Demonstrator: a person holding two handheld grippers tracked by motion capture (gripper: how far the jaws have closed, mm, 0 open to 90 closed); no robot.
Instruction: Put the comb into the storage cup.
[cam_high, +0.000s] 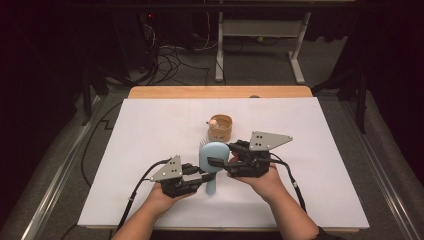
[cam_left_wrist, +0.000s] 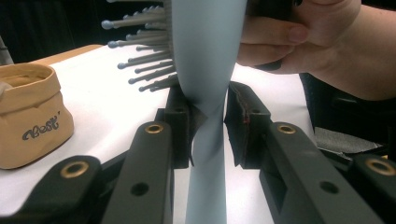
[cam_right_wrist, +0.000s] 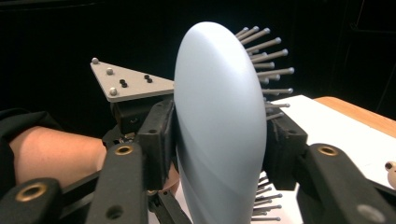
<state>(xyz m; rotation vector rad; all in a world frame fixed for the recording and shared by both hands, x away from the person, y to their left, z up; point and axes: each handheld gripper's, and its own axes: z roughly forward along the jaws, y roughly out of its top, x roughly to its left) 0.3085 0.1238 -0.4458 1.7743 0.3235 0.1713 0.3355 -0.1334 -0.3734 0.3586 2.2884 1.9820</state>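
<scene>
Hairbrush (cam_high: 212, 162) held between both grippers above the near middle of the white table (cam_high: 150, 135), lifted clear.

Its pale blue head sits clamped in the right gripper (cam_high: 218, 163), one jaw on the smooth back, the other among the bristles (cam_right_wrist: 271, 58); the left gripper (cam_high: 206, 176) has its jaws around the narrow handle, one pad touching, the other with a slight gap. Best to keep one firm grip while the other resets, so the brush cannot twist. Both forearms enter low, hands angled inward toward each other. The tan pouch (cam_high: 220, 127) stands just beyond.
</scene>
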